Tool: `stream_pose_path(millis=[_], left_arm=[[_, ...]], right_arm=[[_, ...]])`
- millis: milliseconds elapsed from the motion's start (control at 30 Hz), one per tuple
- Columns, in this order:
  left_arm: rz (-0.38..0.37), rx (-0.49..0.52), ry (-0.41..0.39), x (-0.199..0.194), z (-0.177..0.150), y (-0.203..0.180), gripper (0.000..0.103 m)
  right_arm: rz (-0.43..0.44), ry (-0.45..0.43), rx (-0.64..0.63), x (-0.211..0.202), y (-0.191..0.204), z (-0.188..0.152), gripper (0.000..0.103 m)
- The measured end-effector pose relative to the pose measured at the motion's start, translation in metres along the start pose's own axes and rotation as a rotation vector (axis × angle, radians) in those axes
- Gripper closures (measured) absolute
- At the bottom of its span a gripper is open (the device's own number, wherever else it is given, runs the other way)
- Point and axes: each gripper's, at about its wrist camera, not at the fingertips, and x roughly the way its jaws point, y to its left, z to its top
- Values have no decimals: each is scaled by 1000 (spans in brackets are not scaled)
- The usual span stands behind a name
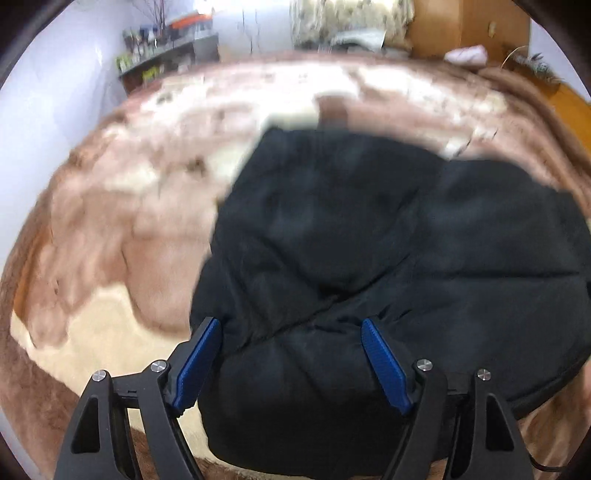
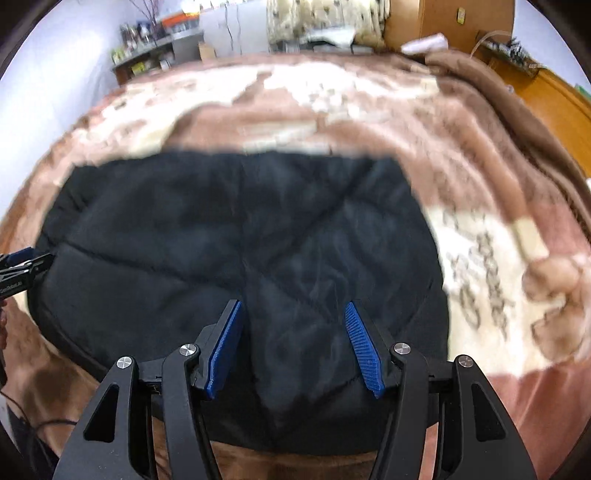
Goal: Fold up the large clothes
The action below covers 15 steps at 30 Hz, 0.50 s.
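A black quilted puffer garment [image 1: 369, 258] lies folded into a compact block on a brown and cream blanket; it also shows in the right wrist view [image 2: 240, 240]. My left gripper [image 1: 290, 325] is open, its blue pads on either side of the garment's near left part, above the fabric. My right gripper [image 2: 293, 308] is open over the garment's near right part, holding nothing. The left gripper's tip [image 2: 22, 266] shows at the left edge of the right wrist view, at the garment's left edge. Both views are motion blurred.
The brown and cream fleece blanket [image 2: 480, 258] covers the bed all around the garment. A shelf with bottles and boxes [image 2: 147, 48] stands at the far left wall. A wooden cabinet [image 2: 461, 22] and wooden floor [image 2: 554, 96] are at the far right.
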Motion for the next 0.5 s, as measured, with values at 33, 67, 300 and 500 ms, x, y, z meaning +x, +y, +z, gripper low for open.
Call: stream_pose_path(millis=[33, 67, 300, 500], left_arm=[[-13, -18, 19, 9, -2, 2, 24], [-9, -24, 26, 17, -2, 2, 22], [64, 24, 29, 43, -3, -13, 15], [65, 8, 45, 42, -3, -12, 14]], right_arm=[[2, 9, -5, 9, 0, -2, 46], [9, 26, -2, 19, -1, -4, 46], [-4, 91, 9, 60, -2, -8, 45], [-28, 87, 14, 59, 1, -11, 45]])
